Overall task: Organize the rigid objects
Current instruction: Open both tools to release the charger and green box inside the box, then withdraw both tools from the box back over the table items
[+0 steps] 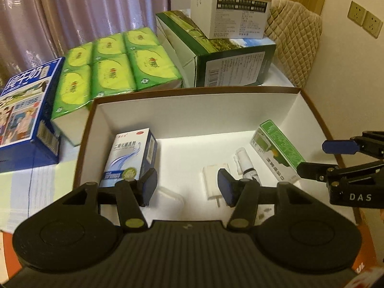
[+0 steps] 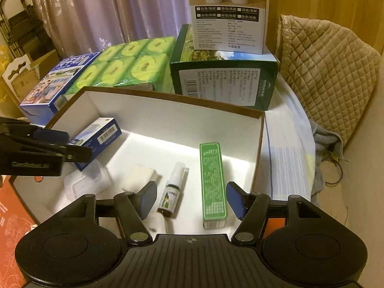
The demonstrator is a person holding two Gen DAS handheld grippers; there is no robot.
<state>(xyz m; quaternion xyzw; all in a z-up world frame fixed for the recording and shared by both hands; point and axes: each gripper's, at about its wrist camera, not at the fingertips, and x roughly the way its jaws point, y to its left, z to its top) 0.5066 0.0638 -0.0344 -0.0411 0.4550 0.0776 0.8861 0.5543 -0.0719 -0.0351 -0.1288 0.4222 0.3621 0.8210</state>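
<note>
1. Right wrist view: a brown-rimmed cardboard box with white inside walls (image 2: 168,117) lies open, and its contents are spread along the near half of the floor, with bare white floor toward the far wall.
2. A long green carton with white print (image 2: 213,182) lies flat near the box's right wall; a small spray bottle with a white nozzle (image 2: 171,193) lies just beside it on the left, and a white block (image 2: 141,176) sits further left.
3. A blue-and-white medicine carton (image 2: 98,139) leans against the box's left wall, above a clear plastic case (image 2: 86,180).
4. The right claw (image 2: 190,200) stands wide above the bottle and the green carton; its pads press on nothing.
5. The left claw (image 1: 187,188) is also spread, empty, over a bare patch of floor between the blue-and-white carton (image 1: 130,158) and the white block (image 1: 212,182).
6. Beyond the far rim stand a blue milk carton (image 1: 26,110), a green pack of tissues (image 1: 110,67) and a dark green box (image 1: 220,55) carrying a white box (image 1: 230,12), close against the rim.
7. Right of the box, the striped cloth of the worktop (image 2: 288,144) stays open up to a beige quilted cushion (image 2: 328,72).
</note>
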